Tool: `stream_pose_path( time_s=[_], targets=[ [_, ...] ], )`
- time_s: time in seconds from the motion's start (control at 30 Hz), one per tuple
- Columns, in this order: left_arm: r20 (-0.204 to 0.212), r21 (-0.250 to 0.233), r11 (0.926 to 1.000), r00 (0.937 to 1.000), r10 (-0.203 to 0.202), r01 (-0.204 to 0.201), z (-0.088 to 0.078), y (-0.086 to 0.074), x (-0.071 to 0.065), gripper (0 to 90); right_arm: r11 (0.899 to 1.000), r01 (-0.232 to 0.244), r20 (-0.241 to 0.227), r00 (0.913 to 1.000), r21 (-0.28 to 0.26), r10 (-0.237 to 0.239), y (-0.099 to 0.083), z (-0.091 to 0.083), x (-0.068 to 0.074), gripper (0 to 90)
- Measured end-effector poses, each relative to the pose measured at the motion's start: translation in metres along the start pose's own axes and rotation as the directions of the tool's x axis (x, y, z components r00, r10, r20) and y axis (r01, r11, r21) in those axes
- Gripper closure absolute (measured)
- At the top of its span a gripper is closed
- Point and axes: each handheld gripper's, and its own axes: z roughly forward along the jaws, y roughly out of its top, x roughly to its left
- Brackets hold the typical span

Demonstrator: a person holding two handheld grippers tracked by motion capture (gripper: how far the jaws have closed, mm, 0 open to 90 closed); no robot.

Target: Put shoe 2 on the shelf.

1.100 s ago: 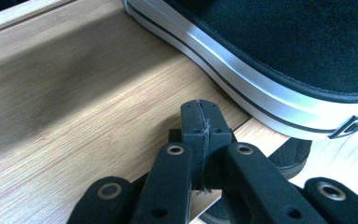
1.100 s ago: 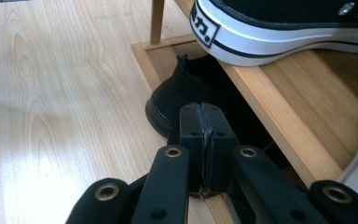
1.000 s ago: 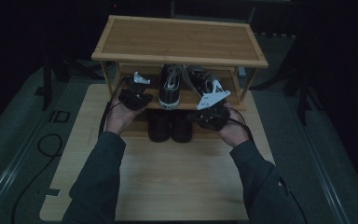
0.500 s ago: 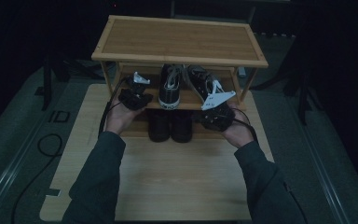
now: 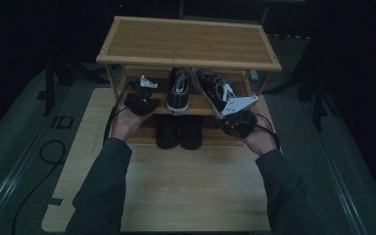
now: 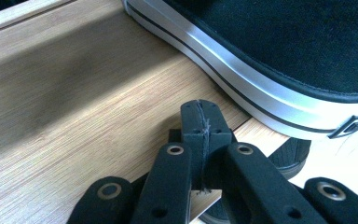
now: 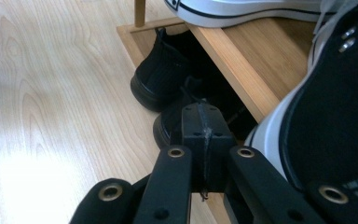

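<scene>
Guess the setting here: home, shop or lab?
Probably a staged recording rig, not a home: a bamboo shoe rack with black-and-white canvas sneakers sits on a pale wooden board, dark surroundings, a loose black cable.

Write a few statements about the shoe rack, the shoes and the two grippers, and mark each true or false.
1. The left gripper has its jaws shut with nothing between them. True.
2. The top of the shoe rack holds a pair of boots. False: it is bare.
3. Two sneakers sit on the middle shelf. True.
4. The black shoes stand on the top shelf. False: they are at the bottom, under the middle shelf.
5. The right gripper is wide open. False: shut.
</scene>
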Motion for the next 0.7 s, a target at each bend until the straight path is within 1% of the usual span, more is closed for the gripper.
stream_pose_path(
  time_s=[0.1, 0.4, 0.7],
  targets=[
    [0.0, 0.0, 1.0, 1.0, -0.001, 0.001, 0.0, 0.0, 0.0, 90.0, 1.0, -0.002, 0.003, 1.0, 0.002, 0.002, -0.003, -0.002, -0.001, 90.0],
    [0.003, -0.001, 1.0, 1.0, 0.0, 0.0, 0.0, 0.0, 0.0, 90.0, 1.0, -0.026, 0.018, 0.9995, 0.016, 0.026, -0.02, -0.011, -0.01, 90.0],
    [0.008, -0.005, 1.0, 1.0, -0.004, 0.004, 0.0, -0.001, 0.001, 90.0, 0.999, -0.035, 0.02, 0.9992, 0.018, 0.035, -0.031, -0.019, -0.014, 90.0]
  ],
)
